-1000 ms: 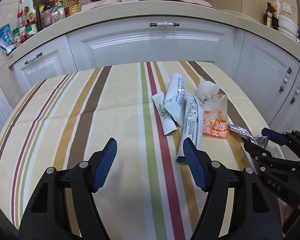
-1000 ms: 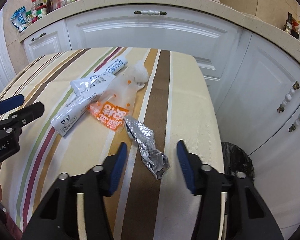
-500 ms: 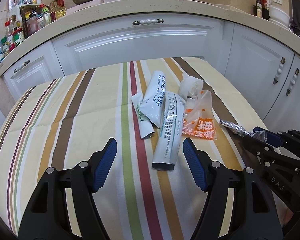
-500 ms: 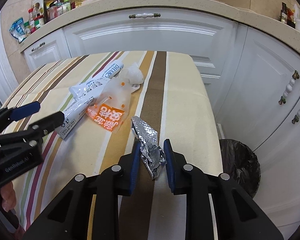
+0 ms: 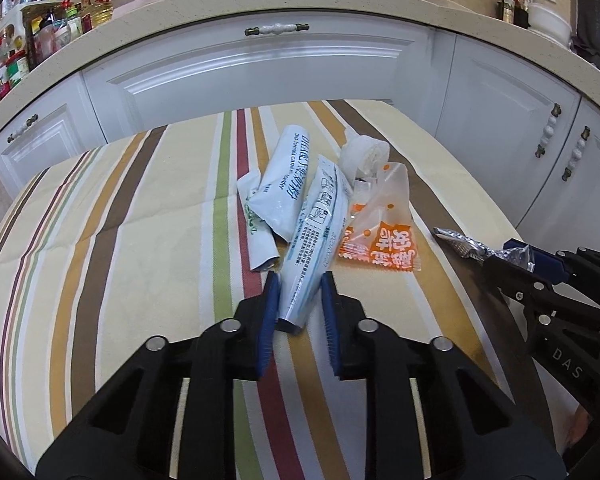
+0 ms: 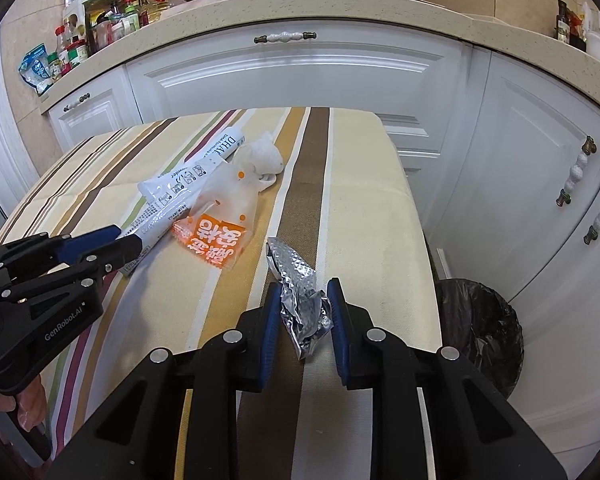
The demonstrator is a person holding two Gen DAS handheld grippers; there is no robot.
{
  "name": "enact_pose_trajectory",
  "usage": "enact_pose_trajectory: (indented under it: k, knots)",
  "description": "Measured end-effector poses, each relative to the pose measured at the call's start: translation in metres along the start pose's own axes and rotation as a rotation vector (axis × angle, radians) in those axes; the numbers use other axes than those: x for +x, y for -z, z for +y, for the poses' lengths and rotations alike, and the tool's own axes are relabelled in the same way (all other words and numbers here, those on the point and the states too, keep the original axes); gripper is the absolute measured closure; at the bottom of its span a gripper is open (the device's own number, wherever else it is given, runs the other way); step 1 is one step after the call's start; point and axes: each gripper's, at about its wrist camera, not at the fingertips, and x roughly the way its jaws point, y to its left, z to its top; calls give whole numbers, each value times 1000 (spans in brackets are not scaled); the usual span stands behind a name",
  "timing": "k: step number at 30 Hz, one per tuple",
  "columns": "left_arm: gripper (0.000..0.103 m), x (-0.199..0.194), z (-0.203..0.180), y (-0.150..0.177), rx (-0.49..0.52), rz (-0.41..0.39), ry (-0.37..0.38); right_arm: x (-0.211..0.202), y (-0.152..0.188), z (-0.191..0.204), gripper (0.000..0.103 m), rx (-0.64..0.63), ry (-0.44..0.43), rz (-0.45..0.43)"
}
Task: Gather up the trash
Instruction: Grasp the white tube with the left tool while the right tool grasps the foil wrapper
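On the striped tablecloth (image 5: 140, 240) a small heap of trash is seen. In the left wrist view the left gripper (image 5: 299, 300) is set at 6 o'clock, and its jaws have just been closing to a narrow gap around the near end of a long white printed sachet (image 5: 314, 236). The blue pads appear to touch the sachet on both sides, so it is taken as gripped. From the gripper the sachet runs away toward 12 o'clock. A shorter white tube (image 5: 290, 184) lies just beside it at 11 o'clock, an orange-and-clear snack wrapper (image 5: 380, 232) at 1 o'clock, and a wad of white paper (image 5: 364, 154) beyond the wrapper.

In the right wrist view the right gripper (image 6: 302, 312) is clamped narrowly on a crumpled strip of silver foil (image 6: 300, 292); the foil is pinched between the pads and its free end points toward 12 o'clock on the brown stripe. A black-lined trash bin (image 6: 480, 320) is seen on the floor at 3 o'clock of this gripper, past the table edge. White cabinets (image 6: 292, 76) stand behind the table.
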Motion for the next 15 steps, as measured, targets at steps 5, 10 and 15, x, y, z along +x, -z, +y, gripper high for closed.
enact_pose_trajectory:
  k: [5, 10, 15]
  knots:
    - [90, -3, 0, 2, 0, -14, 12, 0, 0, -1, 78, 4, 1, -3]
    - [93, -6, 2, 3, -5, -19, 12, 0, 0, -1, 78, 6, 2, -8]
    - [95, -17, 4, 3, -13, -34, 10, -4, 0, -3, 78, 14, 8, -28]
